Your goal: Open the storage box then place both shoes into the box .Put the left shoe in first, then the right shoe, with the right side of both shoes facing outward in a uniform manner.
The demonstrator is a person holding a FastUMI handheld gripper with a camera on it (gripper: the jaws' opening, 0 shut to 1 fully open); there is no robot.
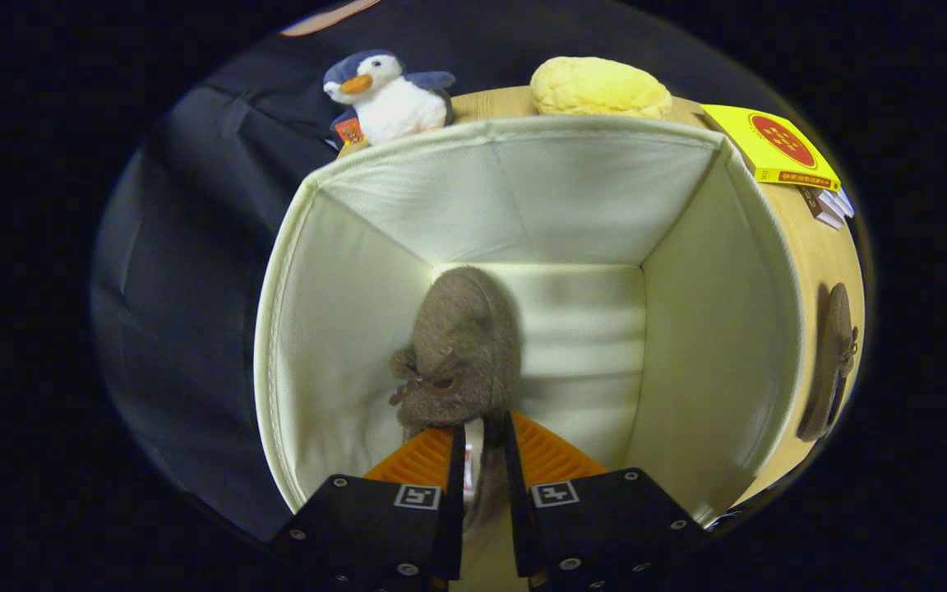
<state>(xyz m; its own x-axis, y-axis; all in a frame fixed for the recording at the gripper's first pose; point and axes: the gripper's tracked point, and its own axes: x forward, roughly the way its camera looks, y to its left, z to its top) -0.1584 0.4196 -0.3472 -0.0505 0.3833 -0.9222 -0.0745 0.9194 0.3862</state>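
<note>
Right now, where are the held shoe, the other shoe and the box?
Held shoe [461, 345]: gripper view, fuzzy upper.
Other shoe [833, 362]: gripper view, its side.
Storage box [712, 329]: gripper view, inner wall.

The gripper [486, 448] is showing two dark, blocky finger mounts, each studded with small silver screws and wearing a square white tag with a black marking, while ribbed panels are fanning outward beside its two narrow fingers [455, 460]

The scene was lit brightly from above, and the pale lining of the storage box [523, 197] was rendered evenly, without glare. Soft shadow was cast across its floor. Straight edges were bowed by fisheye distortion, and the surroundings were left dim.
</note>
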